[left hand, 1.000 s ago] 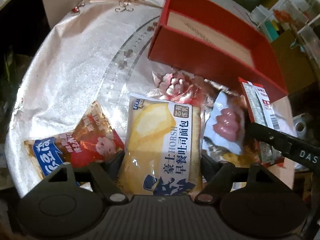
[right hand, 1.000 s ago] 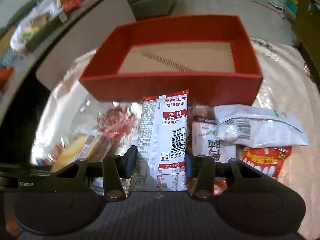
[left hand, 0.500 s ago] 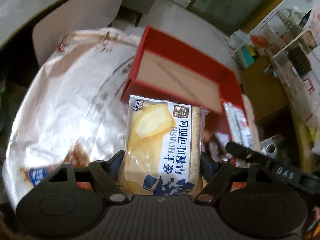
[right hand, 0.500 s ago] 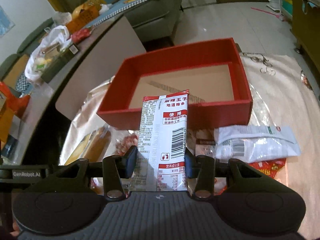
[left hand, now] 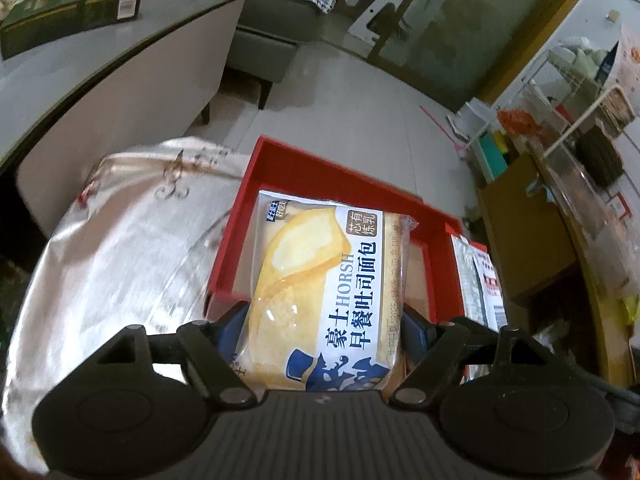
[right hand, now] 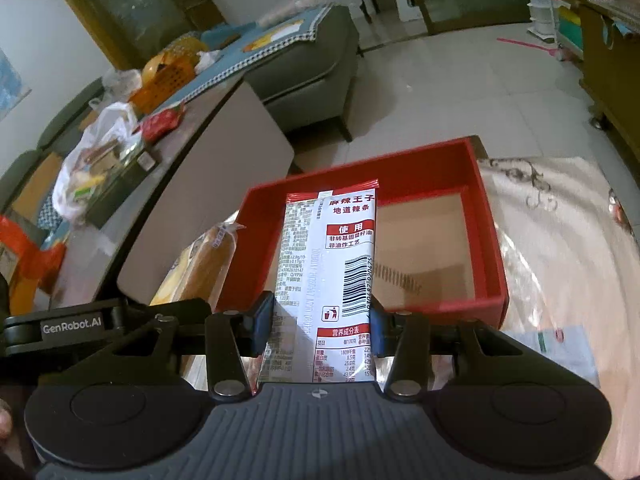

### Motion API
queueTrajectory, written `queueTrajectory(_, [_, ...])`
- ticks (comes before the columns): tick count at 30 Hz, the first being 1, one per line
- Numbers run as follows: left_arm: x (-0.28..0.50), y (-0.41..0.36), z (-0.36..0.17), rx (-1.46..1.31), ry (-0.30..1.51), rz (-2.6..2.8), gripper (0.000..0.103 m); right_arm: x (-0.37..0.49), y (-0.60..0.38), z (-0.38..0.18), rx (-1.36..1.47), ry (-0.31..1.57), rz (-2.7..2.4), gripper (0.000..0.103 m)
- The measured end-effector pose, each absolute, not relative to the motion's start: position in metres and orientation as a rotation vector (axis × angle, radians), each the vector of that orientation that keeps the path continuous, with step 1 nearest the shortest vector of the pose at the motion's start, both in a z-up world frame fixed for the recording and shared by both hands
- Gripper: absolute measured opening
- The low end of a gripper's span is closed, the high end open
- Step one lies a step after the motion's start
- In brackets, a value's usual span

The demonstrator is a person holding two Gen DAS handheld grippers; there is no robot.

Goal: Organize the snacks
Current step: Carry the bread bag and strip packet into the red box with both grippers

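My left gripper (left hand: 324,328) is shut on a yellow bread packet (left hand: 320,292), which is raised over the near edge of the red box (left hand: 236,240). My right gripper (right hand: 322,320) is shut on a white and red spicy-strip packet (right hand: 332,264), held up in front of the same red box (right hand: 492,240), whose brown floor is bare. In the right wrist view the bread packet (right hand: 200,264) shows edge-on at the left, with the left gripper's arm below it. The spicy-strip packet (left hand: 480,280) shows at the right in the left wrist view.
The box stands on a round table under a shiny silver cloth (left hand: 120,260). A pale snack packet (right hand: 560,344) lies on the cloth to the right of my right gripper. A grey side table (right hand: 168,184) with bags and a sofa (right hand: 304,60) stand beyond.
Both grippers have risen with their packets and tilted up, so the box now lies under them and the room shows. The other snacks on the cloth have dropped out of the left wrist view.
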State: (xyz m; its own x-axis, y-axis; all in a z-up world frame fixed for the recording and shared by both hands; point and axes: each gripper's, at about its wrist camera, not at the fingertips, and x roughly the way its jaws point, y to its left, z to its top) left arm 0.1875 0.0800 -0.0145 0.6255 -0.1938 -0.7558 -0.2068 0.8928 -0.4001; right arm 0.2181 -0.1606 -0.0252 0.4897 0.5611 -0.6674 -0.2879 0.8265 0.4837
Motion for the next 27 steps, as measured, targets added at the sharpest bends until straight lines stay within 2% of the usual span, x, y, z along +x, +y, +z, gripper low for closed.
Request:
queueTrajectory(8, [0.240,0.074,-0.027,-0.414,0.884,0.066,0.070,0.261,-0.147,-0.039,0.287,0.931,0.486,0.054])
queueTrajectory(15, [0.278,0.068,-0.058,-0.357,0.920,0.110,0.070,0.297,-0.136,-0.066,0.268,0.972,0.458,0.054])
queueTrajectory(27, [0.292,0.057,-0.083,-0.270,0.956,0.120,0.070,0.319,-0.115,-0.097,0.152,1.032,0.427,0.057])
